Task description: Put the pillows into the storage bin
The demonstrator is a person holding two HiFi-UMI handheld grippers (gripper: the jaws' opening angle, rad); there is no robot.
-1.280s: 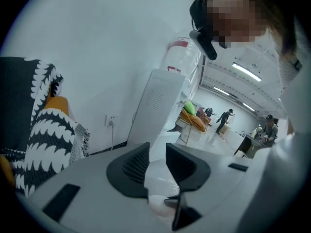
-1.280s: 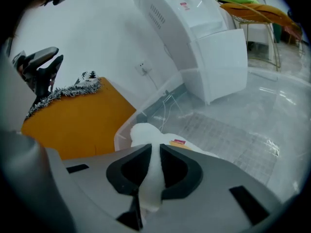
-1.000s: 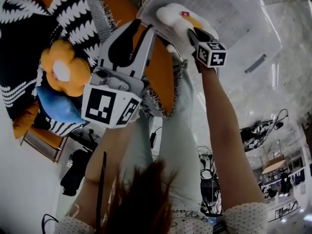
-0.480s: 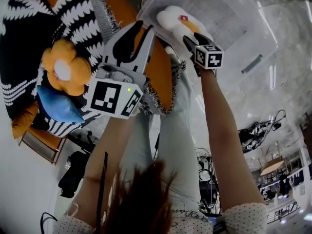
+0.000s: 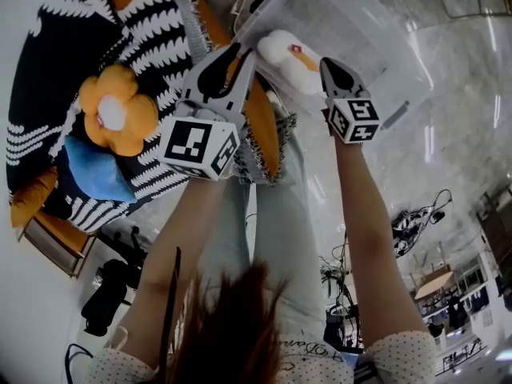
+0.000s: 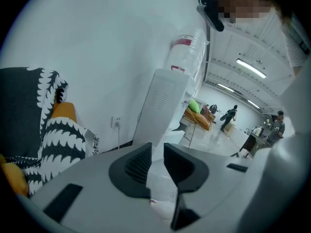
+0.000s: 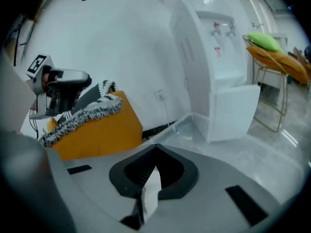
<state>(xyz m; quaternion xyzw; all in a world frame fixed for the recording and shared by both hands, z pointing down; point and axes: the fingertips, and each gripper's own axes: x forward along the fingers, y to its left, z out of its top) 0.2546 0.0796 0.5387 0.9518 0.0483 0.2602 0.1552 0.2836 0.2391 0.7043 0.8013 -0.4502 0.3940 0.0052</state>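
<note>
I see a pale, glossy floor (image 5: 456, 126) with a clear storage bin (image 5: 360, 22) standing on it at the far right, just beside an orange sofa (image 5: 262, 130). A black-and-white throw (image 5: 136, 46) drapes over the sofa. On the throw, to the left, lie an orange flower pillow (image 5: 118, 117) and a blue pillow (image 5: 96, 170), touching.

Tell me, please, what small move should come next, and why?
Probably swing the left gripper towards the orange pillow and open it. The white pillow already lies in the bin, the right gripper is shut and empty, and the left one's jaws, which have just been closing, stand narrowly apart with nothing between them.
</note>
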